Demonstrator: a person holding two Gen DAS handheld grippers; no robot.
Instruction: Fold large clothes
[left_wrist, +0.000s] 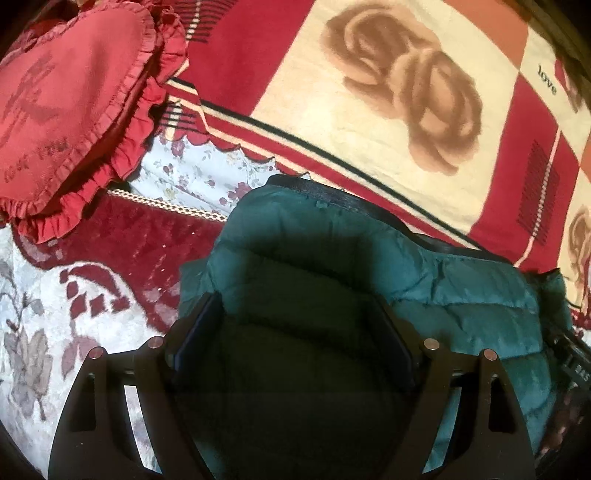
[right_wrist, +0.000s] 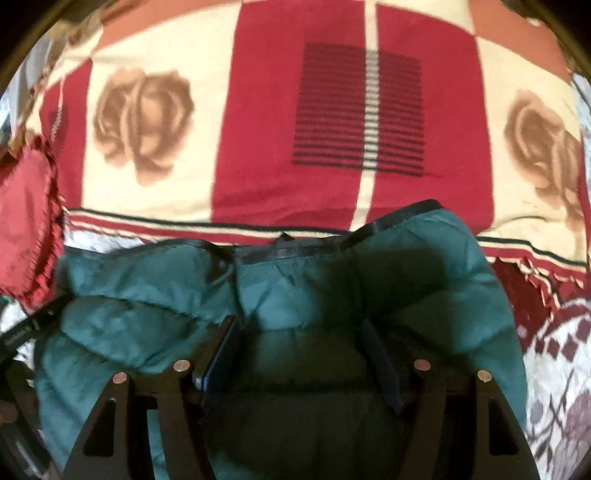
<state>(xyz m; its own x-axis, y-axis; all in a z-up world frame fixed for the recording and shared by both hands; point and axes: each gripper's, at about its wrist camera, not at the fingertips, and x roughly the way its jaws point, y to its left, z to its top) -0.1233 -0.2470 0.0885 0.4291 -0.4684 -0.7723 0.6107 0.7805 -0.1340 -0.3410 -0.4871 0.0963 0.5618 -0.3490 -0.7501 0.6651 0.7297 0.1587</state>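
Teal quilted jacket (right_wrist: 295, 295) lies crosswise, black-edged hem toward the blanket (right_wrist: 288, 129).

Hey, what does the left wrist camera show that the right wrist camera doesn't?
Only the left wrist view shows the word "love" printed on the blanket, the lettering on the red ruffled cushion, and the floral sheet beside it.

Only the right wrist view shows the dark striped square on the blanket and a rose on either side of it.

Both show the green puffy jacket lying on the bed, the rose-patterned blanket, the cushion, and open tongs over the jacket: left tongs, right tongs.
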